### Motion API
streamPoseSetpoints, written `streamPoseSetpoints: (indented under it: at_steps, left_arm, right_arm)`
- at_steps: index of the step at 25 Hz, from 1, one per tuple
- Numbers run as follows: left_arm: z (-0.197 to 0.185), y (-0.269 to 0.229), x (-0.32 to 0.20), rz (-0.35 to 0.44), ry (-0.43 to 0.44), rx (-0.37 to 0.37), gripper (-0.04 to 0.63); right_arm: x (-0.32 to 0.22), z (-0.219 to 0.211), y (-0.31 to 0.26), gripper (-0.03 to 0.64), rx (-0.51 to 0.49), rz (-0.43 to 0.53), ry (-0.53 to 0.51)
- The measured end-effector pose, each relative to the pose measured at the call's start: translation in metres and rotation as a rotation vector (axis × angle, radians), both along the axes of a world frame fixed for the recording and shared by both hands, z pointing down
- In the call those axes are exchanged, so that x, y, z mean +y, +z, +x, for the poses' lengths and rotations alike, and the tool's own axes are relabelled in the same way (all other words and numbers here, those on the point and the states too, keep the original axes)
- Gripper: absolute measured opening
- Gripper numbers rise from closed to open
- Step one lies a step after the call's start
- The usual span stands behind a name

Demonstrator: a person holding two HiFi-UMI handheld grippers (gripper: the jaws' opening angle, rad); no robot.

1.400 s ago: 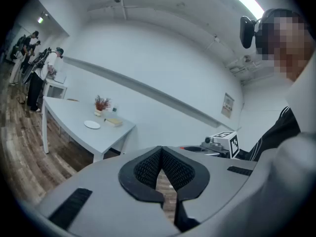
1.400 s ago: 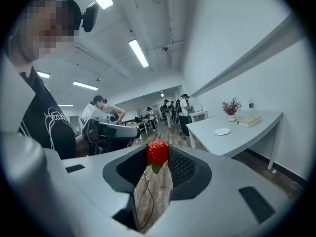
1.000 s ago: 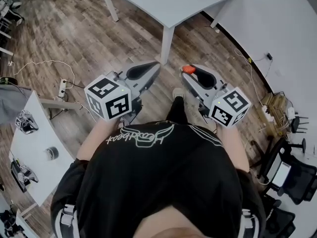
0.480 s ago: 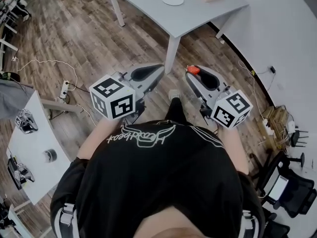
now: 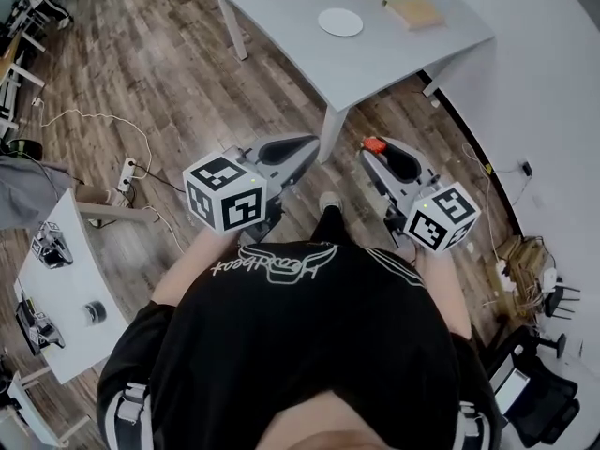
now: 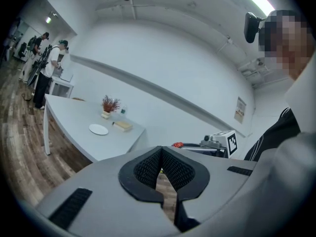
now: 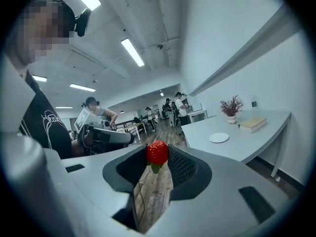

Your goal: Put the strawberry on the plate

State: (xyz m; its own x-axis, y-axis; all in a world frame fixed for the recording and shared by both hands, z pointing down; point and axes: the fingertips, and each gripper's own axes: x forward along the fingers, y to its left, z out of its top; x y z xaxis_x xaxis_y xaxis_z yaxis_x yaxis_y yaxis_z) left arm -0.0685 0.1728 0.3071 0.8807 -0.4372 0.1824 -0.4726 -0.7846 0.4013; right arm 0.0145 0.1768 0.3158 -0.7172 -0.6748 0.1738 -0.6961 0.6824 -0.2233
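The strawberry sat pinched in the right tongs over the floor, short of the desk. The left tongs were closed, empty. Carrying it to the bare plate was left. The desk's near edge and leg needed clearing.

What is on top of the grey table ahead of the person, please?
On the table: an empty white plate, a tan book-like block beside it, and a small potted plant. The far end is cut off in the head view.
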Motion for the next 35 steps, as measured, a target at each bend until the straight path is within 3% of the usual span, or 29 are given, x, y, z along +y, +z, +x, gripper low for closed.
streamPoseSetpoints:
  at_steps: [7, 15, 25, 35]
  left_arm:
    - [0.041, 0.017, -0.105, -0.064, -0.059, -0.027, 0.006]
    - [0.083, 0.019, -0.209, -0.086, -0.135, -0.033, 0.006]
    - [0.095, 0.016, -0.246, -0.018, -0.159, -0.056, 0.006]
    - [0.069, 0.020, -0.297, -0.059, -0.168, -0.015, 0.006]
  right_arm:
    - [-0.111, 0.040, 0.007, 0.121, -0.006, -0.032, -0.049]
    - [-0.218, 0.089, 0.002, 0.121, -0.025, -0.023, -0.078]
    - [-0.262, 0.099, 0.003, 0.121, -0.031, -0.021, -0.125]
    - [-0.309, 0.074, 0.009, 0.121, -0.024, -0.051, -0.122]
